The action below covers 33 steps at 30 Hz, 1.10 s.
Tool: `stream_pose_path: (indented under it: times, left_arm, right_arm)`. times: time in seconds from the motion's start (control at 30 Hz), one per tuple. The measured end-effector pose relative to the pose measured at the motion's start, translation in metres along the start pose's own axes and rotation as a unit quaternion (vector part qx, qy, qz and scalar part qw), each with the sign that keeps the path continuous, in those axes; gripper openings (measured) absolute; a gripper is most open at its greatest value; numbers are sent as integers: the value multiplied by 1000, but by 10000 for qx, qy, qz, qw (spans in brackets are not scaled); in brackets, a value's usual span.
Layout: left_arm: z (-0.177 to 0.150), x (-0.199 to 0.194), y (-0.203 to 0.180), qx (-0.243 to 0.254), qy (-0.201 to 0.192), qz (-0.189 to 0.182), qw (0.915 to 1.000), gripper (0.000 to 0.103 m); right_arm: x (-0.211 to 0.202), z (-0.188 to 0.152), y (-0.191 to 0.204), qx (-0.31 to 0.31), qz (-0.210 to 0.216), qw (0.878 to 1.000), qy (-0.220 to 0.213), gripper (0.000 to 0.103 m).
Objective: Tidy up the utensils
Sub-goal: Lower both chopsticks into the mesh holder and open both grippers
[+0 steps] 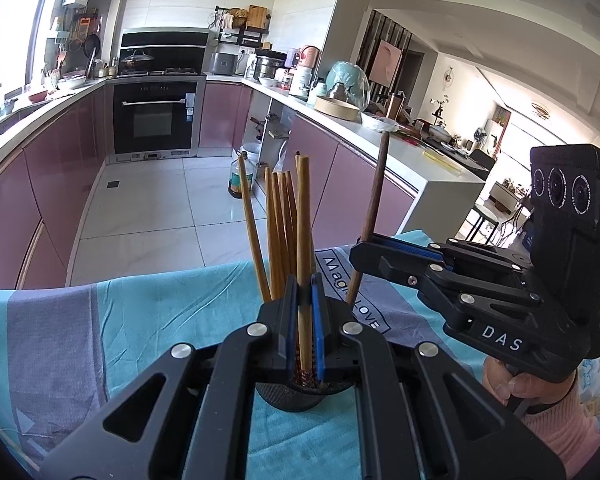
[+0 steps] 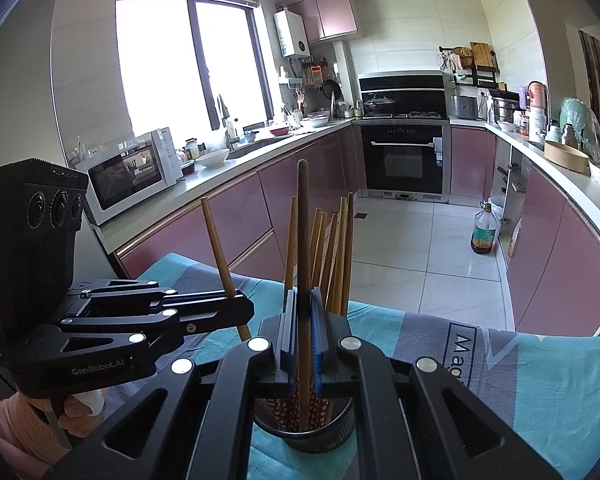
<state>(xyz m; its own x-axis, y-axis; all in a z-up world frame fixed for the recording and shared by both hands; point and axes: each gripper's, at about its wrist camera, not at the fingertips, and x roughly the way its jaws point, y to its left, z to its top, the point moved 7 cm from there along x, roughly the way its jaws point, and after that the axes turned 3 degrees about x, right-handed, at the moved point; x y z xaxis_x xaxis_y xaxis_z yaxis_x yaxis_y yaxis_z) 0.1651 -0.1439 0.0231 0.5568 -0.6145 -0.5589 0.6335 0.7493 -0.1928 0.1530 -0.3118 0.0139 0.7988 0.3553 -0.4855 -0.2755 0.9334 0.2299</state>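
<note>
Light-brown wooden chopsticks [image 1: 278,232] stand near-upright, tips down, in a dark round mesh holder [image 1: 296,394] on the teal-and-grey cloth [image 1: 148,320]. The left gripper [image 1: 305,320] is clamped on one pale chopstick [image 1: 303,216]; the right gripper [image 2: 303,332], just beside it, is clamped on a darker brown chopstick [image 2: 303,232], both sticks vertical. Legible text: "DAS" and "GenRobot.AI" on the grippers, "Magic LOVE" on the cloth.

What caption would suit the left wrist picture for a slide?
Both grippers, left gripper and right gripper, each pinch one chopstick upright over the dark holder on a blue cloth.
</note>
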Motion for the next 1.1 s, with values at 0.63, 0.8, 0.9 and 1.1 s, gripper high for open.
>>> stream_pose_path:
  times: [0.63,0.8,0.9,1.1]
  left_arm:
    - [2,25,23,-134,102,73,9998,8]
    - [2,30,23,-158,115,99,9998,8]
    - [3,32,25,-174,127,121,9997,8]
    - [2,34,30,-206,151,155,9996,8]
  right_arm:
    - [11,-5,-11,84,23,9999,51,5]
    - [15,-3,-12,146,42,9999,73,5]
    - [17,-1,-12,195,53,9998,85,5]
    - [22,0,-13,240,56,9996,100,5]
